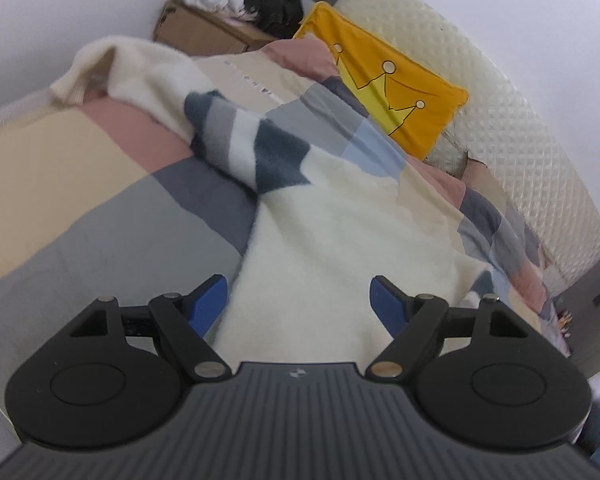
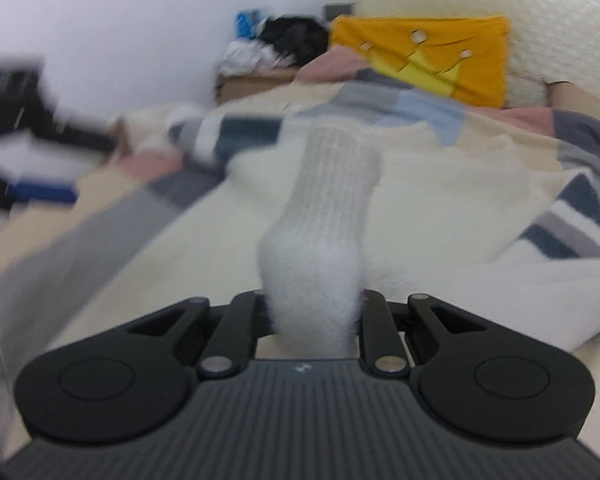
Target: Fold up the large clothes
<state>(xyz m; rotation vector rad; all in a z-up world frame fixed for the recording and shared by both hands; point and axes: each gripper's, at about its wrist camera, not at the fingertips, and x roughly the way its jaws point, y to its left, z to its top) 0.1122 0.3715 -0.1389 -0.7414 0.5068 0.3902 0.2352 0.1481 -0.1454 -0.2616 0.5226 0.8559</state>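
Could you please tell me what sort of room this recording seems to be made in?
Most likely a bedroom: a bed with a patchwork quilt, a yellow pillow against a padded headboard, and a sweater spread out on top.

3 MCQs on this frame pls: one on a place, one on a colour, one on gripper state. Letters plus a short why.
1. Where does the yellow crown cushion sit?
A. against the quilted headboard
B. inside the cardboard box
C. on the floor

2. What colour are the pads of the left gripper?
A. red
B. blue
C. green

3. What is the right gripper doing?
A. wide open over bare quilt
B. shut on nothing
C. shut on the ribbed cuff of the cream sweater

Answers:
1 A: the cushion leans on the headboard at the head of the bed.
2 B: both pads show blue in the left wrist view.
3 C: fuzzy cream knit is pinched between its fingers and the ribbed end stands up ahead of them.
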